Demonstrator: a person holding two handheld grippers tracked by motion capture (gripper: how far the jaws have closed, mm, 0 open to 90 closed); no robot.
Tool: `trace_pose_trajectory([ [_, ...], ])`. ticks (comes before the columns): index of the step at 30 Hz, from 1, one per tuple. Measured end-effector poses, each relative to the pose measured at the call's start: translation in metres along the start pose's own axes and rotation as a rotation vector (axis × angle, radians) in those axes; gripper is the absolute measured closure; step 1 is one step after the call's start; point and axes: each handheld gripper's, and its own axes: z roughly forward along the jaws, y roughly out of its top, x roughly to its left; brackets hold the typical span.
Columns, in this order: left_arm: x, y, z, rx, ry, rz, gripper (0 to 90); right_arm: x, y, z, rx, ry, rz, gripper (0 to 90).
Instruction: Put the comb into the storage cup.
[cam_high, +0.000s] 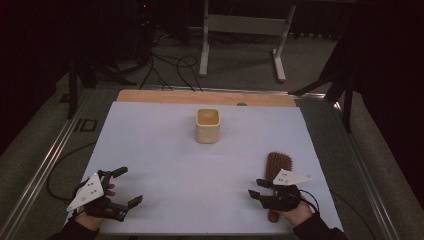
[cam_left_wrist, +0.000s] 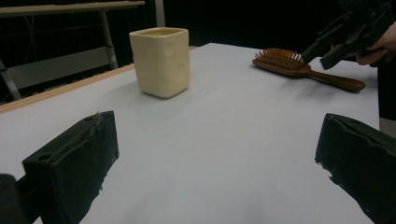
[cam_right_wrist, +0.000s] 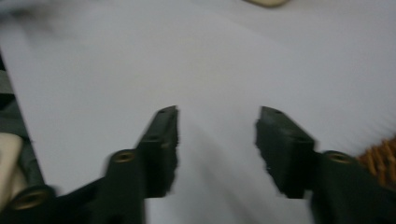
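A cream square cup (cam_high: 207, 125) stands upright at the middle back of the white sheet (cam_high: 160, 150). A brown wooden hairbrush (cam_high: 278, 162) lies bristles up at the front right, its handle toward the person. My right gripper (cam_high: 256, 188) hovers just left of the brush handle, jaws partly apart with only bare sheet between them (cam_right_wrist: 217, 140); the bristles (cam_right_wrist: 380, 156) show at its right edge. My left gripper (cam_high: 131, 186) rests at the front left, jaws wide open and holding nothing (cam_left_wrist: 219, 154). From it I see the cup (cam_left_wrist: 160, 60), the brush (cam_left_wrist: 289, 60) and the other gripper (cam_left_wrist: 322, 53).
The sheet covers a wooden table with a bare wood strip (cam_high: 150, 96) along the back edge. Metal rails (cam_high: 45, 160) run down both sides. A white frame stand (cam_high: 240, 30) and loose cables (cam_high: 170, 65) lie on the floor beyond.
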Motion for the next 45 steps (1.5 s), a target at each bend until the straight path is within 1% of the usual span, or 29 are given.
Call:
trace_pose_trajectory([
  [1,0.000,0.000,0.000,0.000,-0.001,0.001,0.0,0.000,-0.001,0.001,0.013,-0.005,0.004,59.0],
  [2,0.000,0.000,0.000,0.001,-0.001,-0.002,0.1,-0.002,-0.003,0.002,0.041,-0.021,-0.008,68.9],
  [3,0.000,0.000,0.000,0.001,-0.001,-0.002,0.0,-0.002,-0.003,0.002,0.041,-0.021,-0.008,68.9],
  [4,0.000,0.000,0.000,0.002,-0.001,-0.002,0.0,-0.002,-0.005,0.002,0.057,-0.029,-0.008,78.3],
  [5,0.000,0.000,0.000,0.002,-0.002,-0.002,0.0,-0.002,-0.006,0.001,0.064,-0.034,-0.010,84.1],
  [6,0.000,0.000,0.000,0.003,-0.001,-0.002,0.0,-0.002,-0.006,0.001,0.064,-0.034,-0.010,84.1],
  [7,0.000,0.000,0.000,0.003,-0.002,-0.002,0.1,-0.003,-0.008,-0.001,0.081,-0.042,-0.021,89.5],
  [8,0.000,0.000,0.000,0.003,-0.002,-0.002,0.1,-0.003,-0.008,-0.001,0.081,-0.042,-0.021,89.5],
  [9,0.000,0.000,0.001,0.005,-0.002,0.000,0.1,-0.003,-0.010,-0.003,0.095,-0.046,-0.033,89.8],
  [12,0.000,0.000,0.001,0.006,-0.002,0.001,0.1,-0.005,-0.014,-0.006,0.123,-0.048,-0.034,90.0],
  [18,0.000,0.000,0.001,0.008,-0.003,0.001,0.1,-0.010,-0.024,-0.008,0.161,-0.050,-0.008,90.0],
  [24,0.000,-0.001,0.001,0.007,-0.005,0.000,0.0,-0.014,-0.031,-0.013,0.187,-0.073,0.006,90.0],
  [27,0.000,0.000,0.001,0.007,-0.006,0.000,0.1,-0.017,-0.034,-0.016,0.181,-0.075,0.014,90.0],
  [30,0.000,-0.001,0.002,0.006,-0.006,-0.001,0.1,-0.018,-0.036,-0.019,0.188,-0.084,0.021,89.9],
  [31,0.000,-0.001,0.002,0.007,-0.005,-0.001,0.1,-0.020,-0.038,-0.022,0.184,-0.087,0.034,90.0],
  [33,0.000,-0.001,0.002,0.007,-0.005,-0.001,0.1,-0.021,-0.039,-0.024,0.183,-0.088,0.036,89.9],
  [34,0.000,-0.001,0.002,0.007,-0.006,-0.001,0.1,-0.023,-0.041,-0.028,0.179,-0.095,0.047,89.9],
  [36,0.000,-0.001,0.002,0.008,-0.006,0.000,0.1,-0.024,-0.042,-0.029,0.179,-0.097,0.046,89.9],
  [40,0.000,-0.001,0.002,0.007,-0.006,-0.002,0.1,-0.030,-0.045,-0.035,0.188,-0.120,0.062,89.9],
  [45,0.000,-0.001,0.002,0.007,-0.006,0.000,0.1,-0.038,-0.049,-0.040,0.184,-0.137,0.084,89.9],
])
